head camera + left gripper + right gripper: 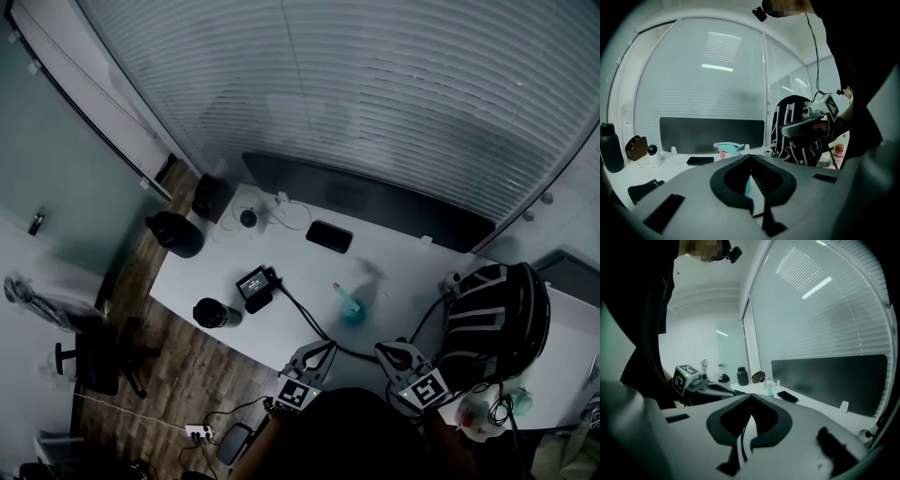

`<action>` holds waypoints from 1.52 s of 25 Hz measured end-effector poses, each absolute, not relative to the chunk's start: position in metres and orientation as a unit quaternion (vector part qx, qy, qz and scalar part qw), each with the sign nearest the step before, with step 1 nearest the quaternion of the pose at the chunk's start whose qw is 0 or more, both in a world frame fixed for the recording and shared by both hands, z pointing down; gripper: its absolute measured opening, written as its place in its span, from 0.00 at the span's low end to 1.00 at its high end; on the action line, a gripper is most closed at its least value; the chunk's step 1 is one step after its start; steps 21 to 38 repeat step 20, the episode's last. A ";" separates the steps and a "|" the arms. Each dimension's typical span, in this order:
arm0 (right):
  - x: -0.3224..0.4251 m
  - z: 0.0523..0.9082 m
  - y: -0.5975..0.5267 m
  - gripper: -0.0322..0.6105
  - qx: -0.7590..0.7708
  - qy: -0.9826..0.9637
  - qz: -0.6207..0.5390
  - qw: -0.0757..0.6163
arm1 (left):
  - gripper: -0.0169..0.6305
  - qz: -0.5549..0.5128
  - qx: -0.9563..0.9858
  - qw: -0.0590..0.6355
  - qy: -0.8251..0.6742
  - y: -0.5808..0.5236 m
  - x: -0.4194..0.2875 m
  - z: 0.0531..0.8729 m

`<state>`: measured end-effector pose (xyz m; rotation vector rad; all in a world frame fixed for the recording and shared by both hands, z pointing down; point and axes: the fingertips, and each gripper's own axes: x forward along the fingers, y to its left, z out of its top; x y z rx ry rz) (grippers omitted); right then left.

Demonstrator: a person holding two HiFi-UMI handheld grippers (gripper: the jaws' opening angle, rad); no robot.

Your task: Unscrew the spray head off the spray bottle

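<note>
A teal spray bottle [352,307] with a teal and pink spray head stands upright on the white table [403,272], a little beyond both grippers. My left gripper [319,349] and right gripper [396,352] hover side by side near the table's front edge, apart from the bottle. In the left gripper view the spray head [727,148] shows just above the left gripper [750,156], whose jaws are shut and empty; the right gripper [811,124] hangs at the right. In the right gripper view the bottle [770,390] is small and far, and the right gripper [751,395] is shut on nothing.
A black striped backpack [497,319] sits at the table's right. A phone [329,236], a small black device [255,284] with its cable, a black tumbler [214,313], a dark flask [176,234] and a small round camera [247,217] lie to the left and back. A dark panel [375,202] lines the far edge.
</note>
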<state>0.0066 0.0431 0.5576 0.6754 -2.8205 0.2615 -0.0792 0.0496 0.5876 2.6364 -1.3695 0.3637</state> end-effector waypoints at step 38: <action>-0.003 0.563 0.042 0.05 0.223 -0.964 0.090 0.118 | 0.03 0.126 0.880 0.077 -0.452 0.061 -0.078 0.600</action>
